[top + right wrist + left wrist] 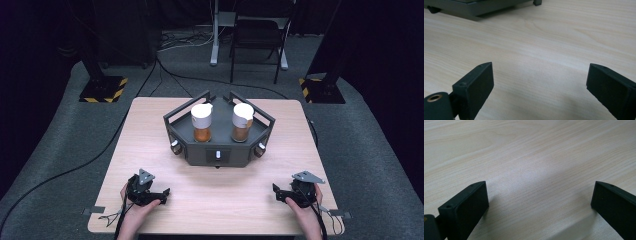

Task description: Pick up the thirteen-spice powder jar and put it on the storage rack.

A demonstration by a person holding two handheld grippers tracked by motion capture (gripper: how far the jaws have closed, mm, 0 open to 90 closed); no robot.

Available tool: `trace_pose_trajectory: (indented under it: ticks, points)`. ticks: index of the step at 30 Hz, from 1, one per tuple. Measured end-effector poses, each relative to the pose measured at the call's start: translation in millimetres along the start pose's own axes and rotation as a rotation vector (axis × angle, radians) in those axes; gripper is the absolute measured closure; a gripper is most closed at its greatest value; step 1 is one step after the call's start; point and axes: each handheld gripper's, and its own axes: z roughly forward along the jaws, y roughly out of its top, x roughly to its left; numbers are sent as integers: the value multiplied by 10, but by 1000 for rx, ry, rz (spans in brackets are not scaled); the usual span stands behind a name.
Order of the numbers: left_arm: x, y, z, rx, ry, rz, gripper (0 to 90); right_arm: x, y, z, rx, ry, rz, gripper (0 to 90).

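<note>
Two upright white-capped jars of amber-brown contents, left jar [202, 123] and right jar [242, 122], stand in the dark angular tray [218, 148] well ahead of both tools. Left tool [159, 194] and right tool [279, 194] rest on the pale wooden tabletop [220, 200], jaws spread, empty, about equally distant.

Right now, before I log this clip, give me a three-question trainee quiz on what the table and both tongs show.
1. How many white-lidded jars stand in the dark tray?
2. True or false: the left tongs are clamped on a jar.
3. The right tongs are: A) open over bare wooden table, B) shut on a lid, C) inside the tray.

Key: 1. Two, the left jar and the right jar, both with brownish contents. 2. False; they stand open with nothing between them. 3. A.
</note>
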Motion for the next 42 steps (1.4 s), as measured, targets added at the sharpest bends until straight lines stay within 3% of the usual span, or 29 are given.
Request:
trace_pose_trajectory:
  ticks: [8, 21, 42]
  points:
    - [1, 0, 0, 0, 0, 0, 10, -25, -81, -16, 23, -19, 6, 67]
    - [-5, 9, 9, 2, 2, 0, 3, 2, -58, 47, 59, -24, -38, 72]
    - [-14, 9, 9, 1, 3, 1, 4, -24, -18, 82, 77, -12, -35, 20]
